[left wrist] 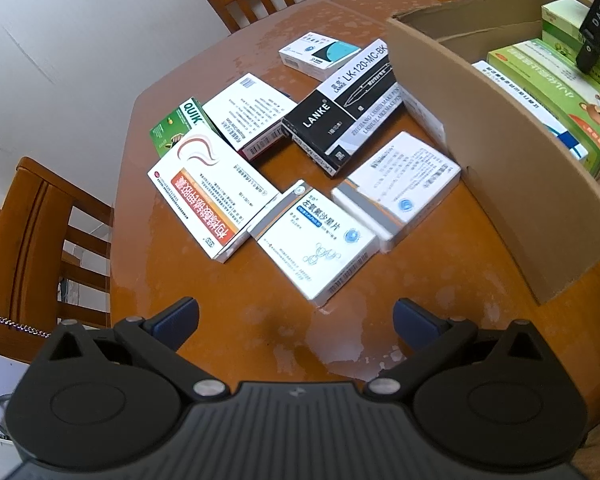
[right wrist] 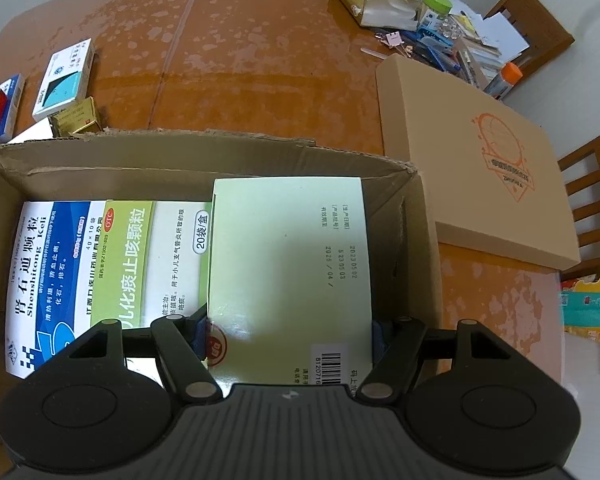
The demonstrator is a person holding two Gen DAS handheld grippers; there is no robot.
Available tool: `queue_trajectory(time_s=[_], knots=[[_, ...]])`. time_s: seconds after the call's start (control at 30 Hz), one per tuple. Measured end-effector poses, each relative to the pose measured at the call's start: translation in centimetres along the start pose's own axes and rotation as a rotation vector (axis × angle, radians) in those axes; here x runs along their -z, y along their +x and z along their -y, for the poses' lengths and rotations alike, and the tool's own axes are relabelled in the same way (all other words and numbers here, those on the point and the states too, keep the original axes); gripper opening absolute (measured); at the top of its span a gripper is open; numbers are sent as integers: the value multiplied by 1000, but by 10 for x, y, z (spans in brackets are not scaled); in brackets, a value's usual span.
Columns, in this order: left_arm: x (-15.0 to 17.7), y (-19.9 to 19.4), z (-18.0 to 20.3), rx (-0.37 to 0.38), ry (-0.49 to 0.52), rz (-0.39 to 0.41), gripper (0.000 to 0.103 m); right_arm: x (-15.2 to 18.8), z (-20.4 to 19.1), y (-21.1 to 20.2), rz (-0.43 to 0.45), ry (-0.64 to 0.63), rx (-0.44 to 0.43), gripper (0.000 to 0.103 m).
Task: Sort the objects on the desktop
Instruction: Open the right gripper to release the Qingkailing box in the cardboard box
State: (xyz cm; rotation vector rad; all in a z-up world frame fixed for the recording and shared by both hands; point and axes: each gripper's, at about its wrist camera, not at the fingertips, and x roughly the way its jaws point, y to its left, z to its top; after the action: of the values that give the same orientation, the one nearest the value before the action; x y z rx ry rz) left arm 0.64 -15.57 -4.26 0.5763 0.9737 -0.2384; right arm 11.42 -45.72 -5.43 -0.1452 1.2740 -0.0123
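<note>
Inside the cardboard carton (right wrist: 404, 200), the right gripper (right wrist: 292, 332) clamps a pale green medicine box (right wrist: 288, 256) between its 2 blue pads, one on each long edge. That box sits over 2 others lying flat in the carton: a green-and-white cough granule box (right wrist: 156, 256) and a blue-and-white granule box (right wrist: 48, 276). Just beside the carton's right wall lies a flat tan lid (right wrist: 472, 168) with an orange stamp. Beyond it, a heap of stationery and a gold foil bag (right wrist: 376, 0) crowd the far table corner.

Over on the wooden table (left wrist: 260, 344), the left gripper (left wrist: 296, 322) hovers wide apart, holding nothing. Ahead of it lie 7 loose boxes, among them a black LANKE pen box (left wrist: 340, 120) and a white tablet box (left wrist: 320, 240) nearest the pads. 2 wooden chairs stand around.
</note>
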Motion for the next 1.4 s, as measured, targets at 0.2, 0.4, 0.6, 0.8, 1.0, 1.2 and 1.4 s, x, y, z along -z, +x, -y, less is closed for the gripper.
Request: queue_trajectory(time_s=[0.2,0.4,0.6,0.8,1.0,1.2,1.4], knots=[[-1,-3,3,-4,10,7,103,-1,-3,-1,-1,3,-32,74],[-1,-4,2,-8,-2,4,103,-1,3,-10,7,21,-74,74],[0,-3,3,-2,-4,3,103,-3,7,-15,6,35,-103,74],[0,-3,2,-3,-15,2,103,-2,2,-8,-13,15,-64,74],[0,-2,3,5,-11,2,103,-2,0,-3,-31,12,-41,74],[0,-1,1,4,-16,-1,103,-4,-2,3,-44,12,-28,74],[-1,-1,2,6,-9,0,103,-6,-2,4,-37,15,-27,74]])
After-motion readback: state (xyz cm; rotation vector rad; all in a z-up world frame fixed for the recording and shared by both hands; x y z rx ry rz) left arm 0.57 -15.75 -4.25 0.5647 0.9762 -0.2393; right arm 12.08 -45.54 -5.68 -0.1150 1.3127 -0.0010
